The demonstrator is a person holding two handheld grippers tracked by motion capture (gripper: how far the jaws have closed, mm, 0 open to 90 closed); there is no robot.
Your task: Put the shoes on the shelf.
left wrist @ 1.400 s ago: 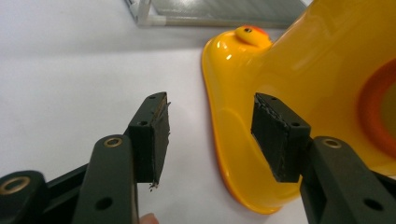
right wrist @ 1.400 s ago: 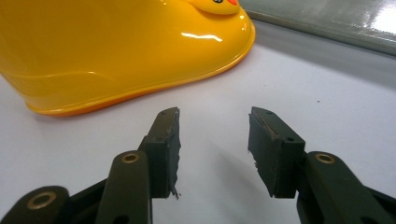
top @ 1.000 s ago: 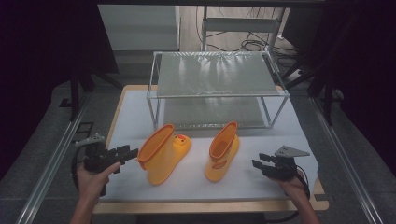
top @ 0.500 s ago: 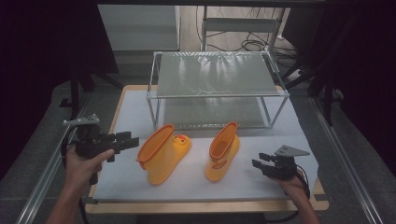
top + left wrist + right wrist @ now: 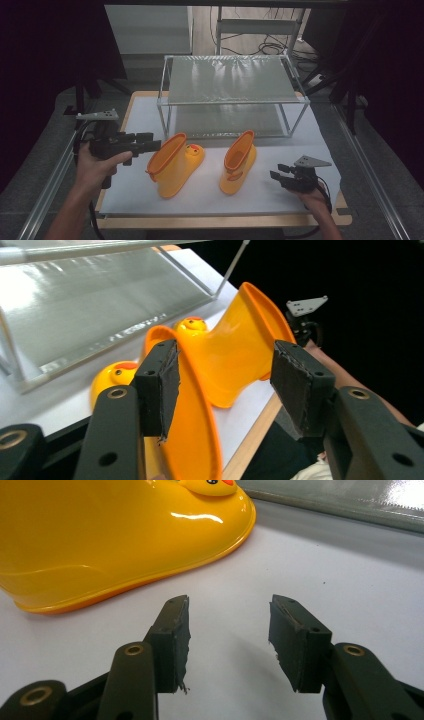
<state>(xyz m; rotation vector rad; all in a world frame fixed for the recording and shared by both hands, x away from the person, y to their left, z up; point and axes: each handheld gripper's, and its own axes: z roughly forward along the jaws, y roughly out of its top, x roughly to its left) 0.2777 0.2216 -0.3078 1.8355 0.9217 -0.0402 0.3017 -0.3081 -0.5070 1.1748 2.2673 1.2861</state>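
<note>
From the high view, two yellow rubber boots sit on the white mat (image 5: 310, 145) on the table. The left boot (image 5: 175, 165) leans over toward the left with its duck-face toe pointing right, and the right boot (image 5: 239, 162) stands upright just right of it, near but not touching. Behind them, farther away, there's a wire-frame shelf (image 5: 232, 95) with a shiny grey top. The left gripper (image 5: 150, 146) is held level above the mat, tips just beside the left boot's cuff; jaws apart, and they've just been closing a little. The right gripper (image 5: 276, 172) sits low at the near right of the mat, jaws apart, a short gap away from the right boot.

Left gripper view: the two black pads (image 5: 300, 385) are wide apart. The rim of the nearest boot (image 5: 195, 440) runs up just next to the left-hand pad; can't tell if it actually touches. The other boot (image 5: 240, 350) is farther off, seen through the gap, with both duck faces peeking out beyond. The shelf (image 5: 90, 300) is far left, and the other gripper (image 5: 305, 315) is way out at the right.

Right gripper view: pads (image 5: 295, 635) apart over bare white mat (image 5: 350, 570), nothing between them. The boot's toe (image 5: 110, 545) is up ahead to the left, clear of the tips.
</note>
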